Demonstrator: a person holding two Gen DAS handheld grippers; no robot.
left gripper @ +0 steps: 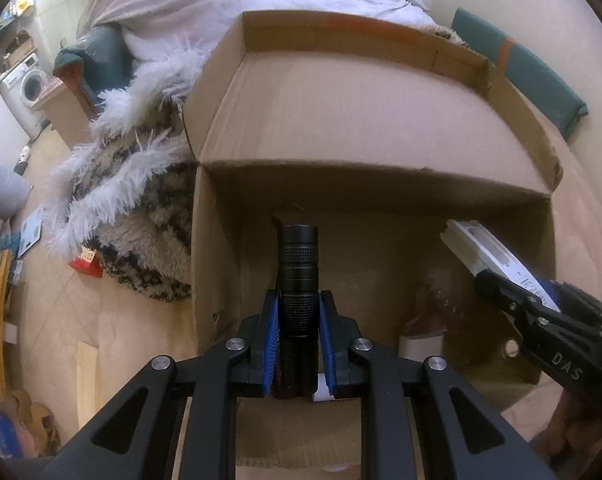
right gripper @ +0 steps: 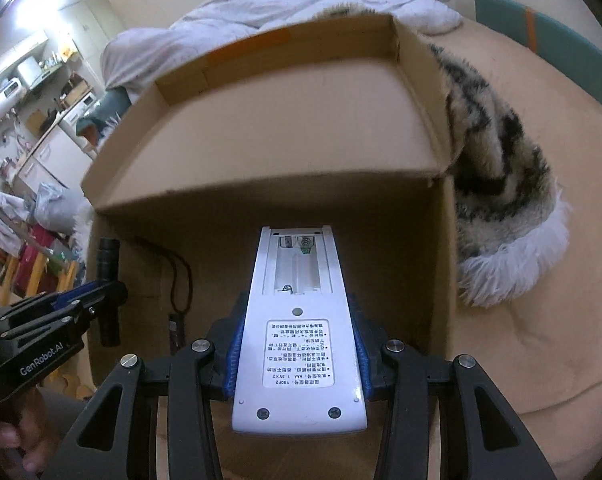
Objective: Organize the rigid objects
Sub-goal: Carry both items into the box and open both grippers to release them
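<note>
An open cardboard box (left gripper: pixel 365 128) is spread ahead of and below both sets of jaws, its far flap folded back against a furry blanket (left gripper: pixel 133 184). A white remote (right gripper: pixel 299 320), back side up with its battery bay uncovered, is clamped between the right gripper (right gripper: pixel 297 344) jaws. A black flashlight (left gripper: pixel 298 280) is pinched upright in the left gripper (left gripper: pixel 299 340). Each item is probably best lowered close to the box floor, apart from the other, before the jaws are eased open.
</note>
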